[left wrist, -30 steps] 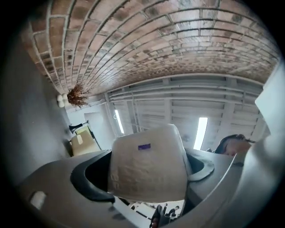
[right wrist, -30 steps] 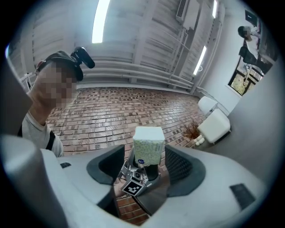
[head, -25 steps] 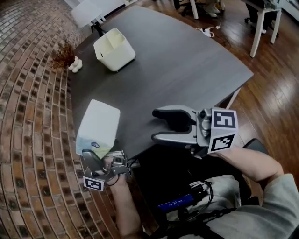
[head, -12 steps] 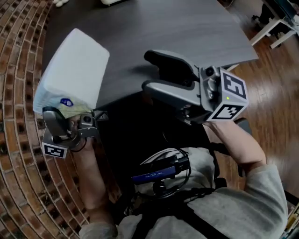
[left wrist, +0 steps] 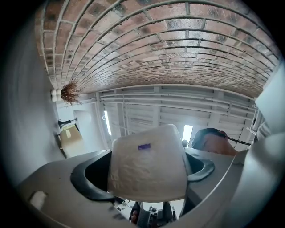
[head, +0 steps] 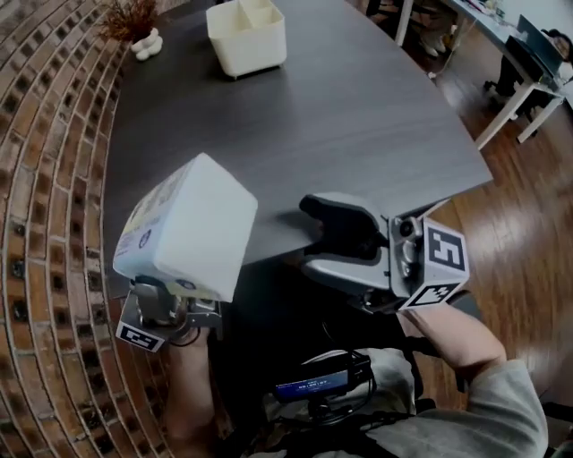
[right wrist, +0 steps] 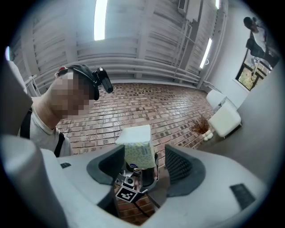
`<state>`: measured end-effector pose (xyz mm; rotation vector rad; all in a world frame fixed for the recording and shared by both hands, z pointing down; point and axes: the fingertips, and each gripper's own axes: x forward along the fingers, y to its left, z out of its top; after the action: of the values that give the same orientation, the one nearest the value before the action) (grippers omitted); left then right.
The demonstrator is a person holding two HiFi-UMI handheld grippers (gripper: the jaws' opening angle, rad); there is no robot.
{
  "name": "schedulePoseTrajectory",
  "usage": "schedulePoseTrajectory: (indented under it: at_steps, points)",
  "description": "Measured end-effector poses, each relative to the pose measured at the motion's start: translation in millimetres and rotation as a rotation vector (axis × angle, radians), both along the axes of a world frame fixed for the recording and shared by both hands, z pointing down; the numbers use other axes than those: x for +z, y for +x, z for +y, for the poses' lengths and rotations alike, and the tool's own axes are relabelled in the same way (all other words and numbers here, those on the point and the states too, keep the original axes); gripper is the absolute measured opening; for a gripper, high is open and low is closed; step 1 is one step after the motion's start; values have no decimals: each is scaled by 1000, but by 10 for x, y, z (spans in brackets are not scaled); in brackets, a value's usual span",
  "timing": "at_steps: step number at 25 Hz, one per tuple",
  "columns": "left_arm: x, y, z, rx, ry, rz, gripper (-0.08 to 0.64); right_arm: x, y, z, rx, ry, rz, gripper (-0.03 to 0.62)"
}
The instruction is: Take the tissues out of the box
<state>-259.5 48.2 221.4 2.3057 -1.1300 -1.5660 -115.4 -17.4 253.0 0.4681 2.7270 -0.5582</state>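
Observation:
My left gripper is shut on one end of the tissue box and holds it in the air over the table's near left edge. The box is white with a pale patterned side, and a plain white face is turned up at me. In the left gripper view the box fills the gap between the jaws. My right gripper stands open to its right, at the table's front edge, with nothing between its fingers. In the right gripper view the box and the left gripper show some way beyond the open jaws.
The dark table carries a white divided container at the far side. A small dried plant stands at the far left corner. Brick floor lies to the left, wooden floor to the right. A dark device rests on my lap.
The left gripper has lifted the box off the table's edge and turned it, so a plain white face now points up. The right gripper stays open in about the same place.

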Motion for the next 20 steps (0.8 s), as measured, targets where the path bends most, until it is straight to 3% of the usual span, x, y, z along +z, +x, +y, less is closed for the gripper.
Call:
schedulePoseTrajectory:
  at_steps: [20]
  points:
    - [30,38,-22,26,18,21,482,-12,35,34,-15,38,-6,284]
